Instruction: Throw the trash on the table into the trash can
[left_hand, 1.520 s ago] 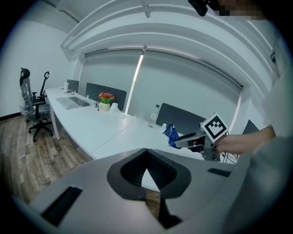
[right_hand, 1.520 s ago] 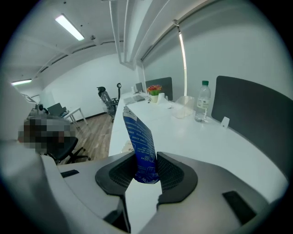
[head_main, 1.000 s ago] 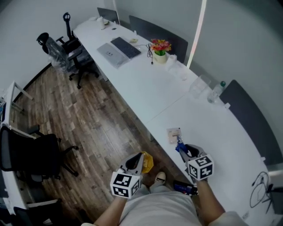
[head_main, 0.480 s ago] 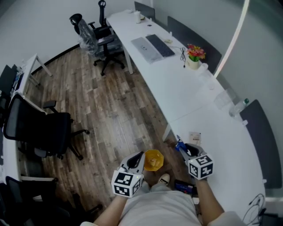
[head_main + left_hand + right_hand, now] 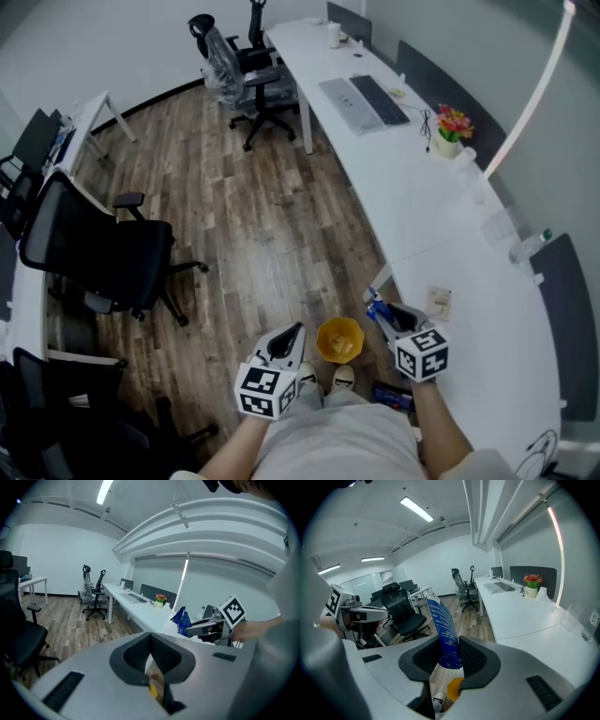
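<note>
A yellow trash can stands on the wooden floor just ahead of my feet, between the two grippers. My right gripper is shut on a blue snack wrapper, held to the right of the can beside the white table. In the right gripper view the wrapper sticks up from between the pads of the right gripper, with the can below. My left gripper is left of the can. Its tips meet with nothing between them in the left gripper view.
A small printed card lies on the table near my right gripper. Farther along are a keyboard, a flower pot and a bottle. Black office chairs stand at the left. My shoe is by the can.
The view has swung left from the table toward the floor. The trash can has come fully into sight between the grippers. My right gripper carried the wrapper off the table edge to beside the can.
</note>
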`<action>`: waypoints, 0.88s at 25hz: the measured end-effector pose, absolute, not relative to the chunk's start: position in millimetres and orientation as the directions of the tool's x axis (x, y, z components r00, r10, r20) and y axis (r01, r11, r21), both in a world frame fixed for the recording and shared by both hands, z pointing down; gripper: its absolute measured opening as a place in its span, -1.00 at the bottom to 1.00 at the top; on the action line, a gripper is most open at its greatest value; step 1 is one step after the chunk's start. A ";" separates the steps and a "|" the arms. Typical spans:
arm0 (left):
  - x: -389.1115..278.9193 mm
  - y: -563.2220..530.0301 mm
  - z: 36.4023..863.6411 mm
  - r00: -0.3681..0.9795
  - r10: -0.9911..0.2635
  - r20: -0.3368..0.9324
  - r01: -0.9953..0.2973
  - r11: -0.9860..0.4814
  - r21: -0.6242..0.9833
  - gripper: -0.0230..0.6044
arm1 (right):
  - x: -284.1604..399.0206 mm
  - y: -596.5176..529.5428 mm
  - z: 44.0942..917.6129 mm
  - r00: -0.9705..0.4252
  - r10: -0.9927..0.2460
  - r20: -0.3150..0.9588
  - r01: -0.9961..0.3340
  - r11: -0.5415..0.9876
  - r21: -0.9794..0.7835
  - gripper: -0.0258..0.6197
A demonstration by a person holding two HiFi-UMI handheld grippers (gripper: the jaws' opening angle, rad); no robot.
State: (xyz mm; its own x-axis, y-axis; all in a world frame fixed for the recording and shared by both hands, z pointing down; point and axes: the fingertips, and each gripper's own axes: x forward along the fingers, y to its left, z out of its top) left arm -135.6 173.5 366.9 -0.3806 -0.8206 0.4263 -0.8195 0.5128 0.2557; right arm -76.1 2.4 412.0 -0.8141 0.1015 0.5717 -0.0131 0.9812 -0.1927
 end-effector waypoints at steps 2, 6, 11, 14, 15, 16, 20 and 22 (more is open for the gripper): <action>-139.2 174.7 370.3 -0.385 -0.818 0.428 -0.814 0.519 0.260 -0.93 | -75.5 4.4 413.4 -0.809 0.106 0.578 -0.009 0.981 -0.192 -0.52; -140.5 167.7 370.6 -0.381 -0.824 0.419 -0.817 0.513 0.265 -0.93 | -70.2 -0.1 417.7 -0.798 0.106 0.594 -0.013 0.981 -0.193 -0.54; -136.7 162.1 382.6 -0.354 -0.830 0.430 -0.826 0.494 0.273 -0.93 | -65.4 -2.3 430.4 -0.783 0.112 0.612 -0.014 0.980 -0.197 -0.54; -138.4 155.0 390.1 -0.344 -0.830 0.438 -0.828 0.489 0.275 -0.93 | -65.5 -7.0 438.2 -0.778 0.117 0.617 -0.011 0.980 -0.200 -0.55; -138.0 153.8 393.3 -0.340 -0.830 0.442 -0.828 0.487 0.278 -0.93 | -64.4 -8.0 442.1 -0.774 0.118 0.622 -0.014 0.979 -0.203 -0.57; -137.1 153.3 397.3 -0.334 -0.830 0.447 -0.827 0.485 0.283 -0.93 | -63.2 -8.8 446.7 -0.771 0.115 0.626 -0.020 0.979 -0.204 -0.60; -132.9 149.5 418.5 -0.306 -0.824 0.477 -0.825 0.479 0.300 -0.93 | -59.7 -15.7 475.0 -0.757 0.109 0.645 -0.039 0.977 -0.211 -0.68; -137.9 145.4 432.2 -0.301 -0.818 0.490 -0.823 0.483 0.300 -0.93 | -65.2 -17.9 500.9 -0.747 0.127 0.652 -0.034 0.973 -0.229 -0.72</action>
State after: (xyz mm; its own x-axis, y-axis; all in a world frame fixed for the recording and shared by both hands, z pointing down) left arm -137.9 145.4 432.2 -0.3013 -0.8179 0.4902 -0.8230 0.4826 0.2995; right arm -65.2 -17.9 500.9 -0.7473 0.1270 0.6523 -0.0343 0.9729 -0.2287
